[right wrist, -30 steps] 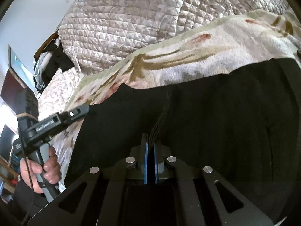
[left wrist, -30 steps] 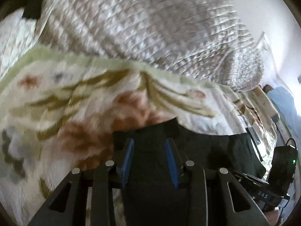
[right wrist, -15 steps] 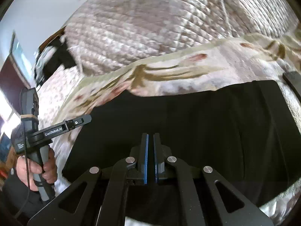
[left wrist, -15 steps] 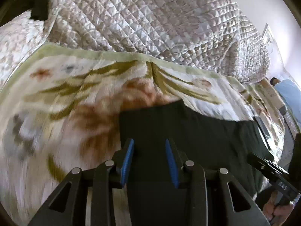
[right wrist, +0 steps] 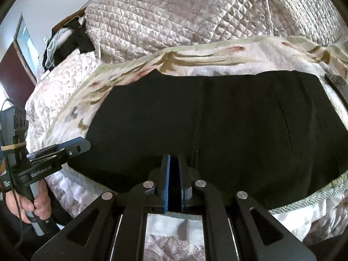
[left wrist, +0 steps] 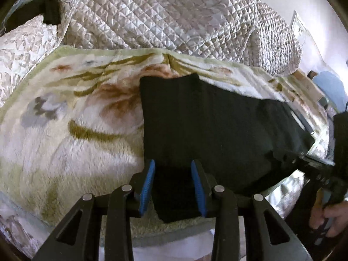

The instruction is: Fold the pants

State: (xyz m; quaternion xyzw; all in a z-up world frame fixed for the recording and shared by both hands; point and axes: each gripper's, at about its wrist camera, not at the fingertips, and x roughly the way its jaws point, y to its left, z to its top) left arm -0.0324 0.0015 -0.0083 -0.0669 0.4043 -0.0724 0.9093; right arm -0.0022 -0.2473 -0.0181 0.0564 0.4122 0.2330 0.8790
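— Left hand-held gripper (left wrist: pixel 173 162)? Half open, over the near left corner of the black pants (left wrist: pixel 217 119). Dark cloth between the blue pads (left wrist: pixel 148 184), but no squeezing to be seen.

— And the right hand-held gripper (right wrist: pixel 173 155)?

— Almost closed. Just been opening a tiny bit. Only a thin dark slit between the pads. Can't tell if any cloth is pinched in there.

— Where to find the pants?

— Lying flat and smooth on the flowery blanket (left wrist: pixel 65 152), in front of the big puffy quilt (left wrist: pixel 163 17). Spread sideways along the near side of the blanket.

— Folded yet?

— Looks like a start made: one wide, neat, dark shape, maybe leg on leg. Hard to be sure, black on black. A seam line (right wrist: pixel 198 108) running down the middle, seen from the right side.

— So what is left to do?

— Most likely more folding. Long and wide for now, not yet a small tidy bundle. Probably need to lift one end, lay it over the other, then pat flat.

— Pants close to both?

— Yes. Near edge right under both: left one at the left end, right one further along the same edge. Far edge well up the blanket, near the quilt but apart from it.
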